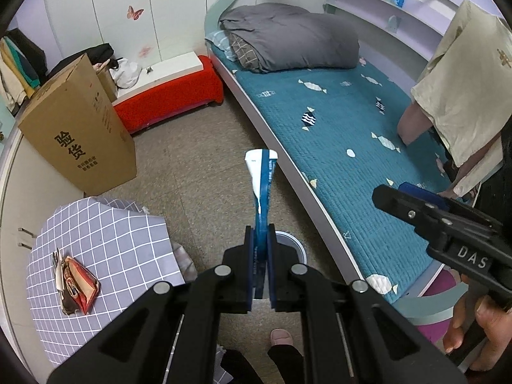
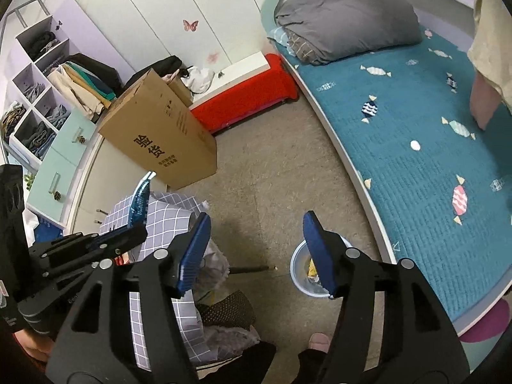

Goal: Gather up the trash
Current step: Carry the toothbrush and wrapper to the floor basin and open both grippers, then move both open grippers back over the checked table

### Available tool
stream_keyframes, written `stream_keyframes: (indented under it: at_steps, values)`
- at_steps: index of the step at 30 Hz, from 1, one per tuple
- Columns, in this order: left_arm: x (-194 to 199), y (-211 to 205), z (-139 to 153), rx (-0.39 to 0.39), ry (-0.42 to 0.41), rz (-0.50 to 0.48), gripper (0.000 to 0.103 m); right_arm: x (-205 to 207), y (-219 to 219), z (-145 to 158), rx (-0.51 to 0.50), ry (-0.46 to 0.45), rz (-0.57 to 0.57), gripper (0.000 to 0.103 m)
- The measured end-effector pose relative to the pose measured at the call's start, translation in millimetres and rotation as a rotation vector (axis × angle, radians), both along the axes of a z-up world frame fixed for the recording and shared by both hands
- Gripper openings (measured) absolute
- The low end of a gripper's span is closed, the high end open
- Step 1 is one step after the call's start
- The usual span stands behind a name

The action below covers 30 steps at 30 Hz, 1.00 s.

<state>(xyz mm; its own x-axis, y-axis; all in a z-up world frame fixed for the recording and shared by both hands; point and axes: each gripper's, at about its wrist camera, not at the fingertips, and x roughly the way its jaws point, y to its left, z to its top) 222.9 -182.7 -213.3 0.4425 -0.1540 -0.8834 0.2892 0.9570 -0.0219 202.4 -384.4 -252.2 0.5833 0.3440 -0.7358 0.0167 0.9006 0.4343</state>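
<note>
A long blue and white wrapper (image 1: 260, 185) sticks up from my left gripper (image 1: 260, 235), which is shut on its lower end above the floor. Just beyond those fingers a small round bin (image 1: 299, 249) stands on the floor by the bed. In the right wrist view the bin (image 2: 297, 275) is pale blue with scraps inside, partly behind my right finger. My right gripper (image 2: 256, 246) is open with only floor showing between its blue pads. The left gripper (image 2: 139, 232) and its wrapper (image 2: 140, 198) appear at the left. A red snack wrapper (image 1: 78, 284) lies on the checked table (image 1: 112, 224).
A tall cardboard box (image 1: 80, 134) stands on the floor beside the table. A red bench (image 1: 169, 99) is against the wall, and the teal-covered bed (image 1: 352, 160) runs along the right with a grey duvet (image 1: 288, 35). A slippered foot (image 1: 281, 337) is near the bin.
</note>
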Motion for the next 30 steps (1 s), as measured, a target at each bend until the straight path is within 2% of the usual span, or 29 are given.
stream_keyframes:
  at_steps: [10, 30]
  values:
    - [-4.2, -22.5, 5.2, -0.006, -0.013, -0.042, 0.008, -19.4, -15.0, 21.1, -0.041, -0.067, -0.048, 0.063]
    - [-0.1, -62.1, 7.9, -0.017, -0.023, -0.119, 0.008, -35.4, -45.2, 26.6, -0.048, -0.084, -0.134, 0.063]
